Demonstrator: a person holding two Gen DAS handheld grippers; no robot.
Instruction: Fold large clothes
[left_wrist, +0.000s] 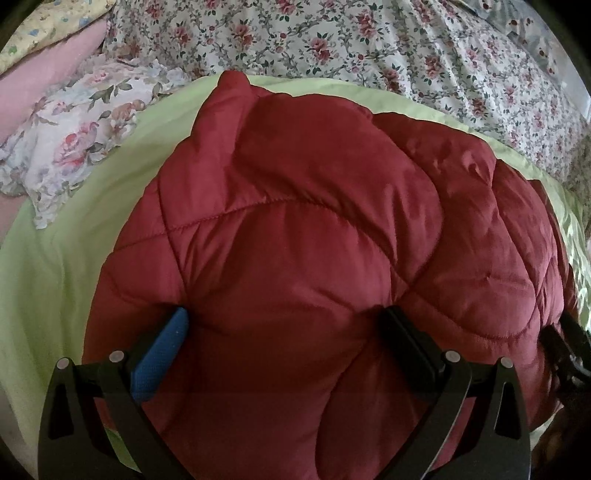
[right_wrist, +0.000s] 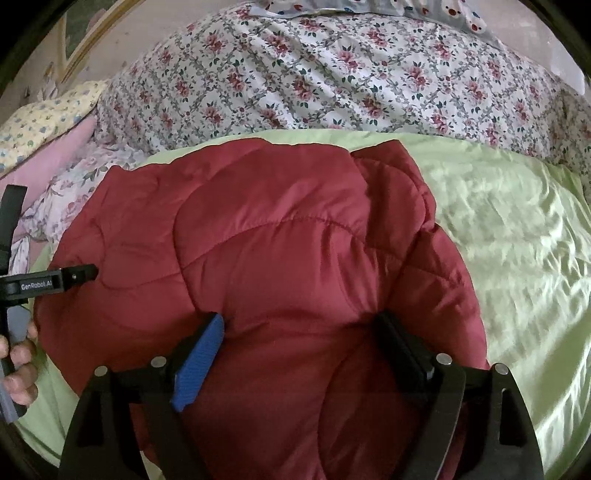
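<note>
One puffy quilted red jacket, folded into a rounded mound with stitched seams, lies on a glossy pale-green sheet over a floral bedspread, with left gripper and right gripper both spread wide, padding bulging between, nothing clamped.

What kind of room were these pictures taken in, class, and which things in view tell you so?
Most likely a bedroom: a red quilted jacket lies on a bed with a light green sheet, a floral bedspread behind it, and pillows stacked at the far left.
</note>
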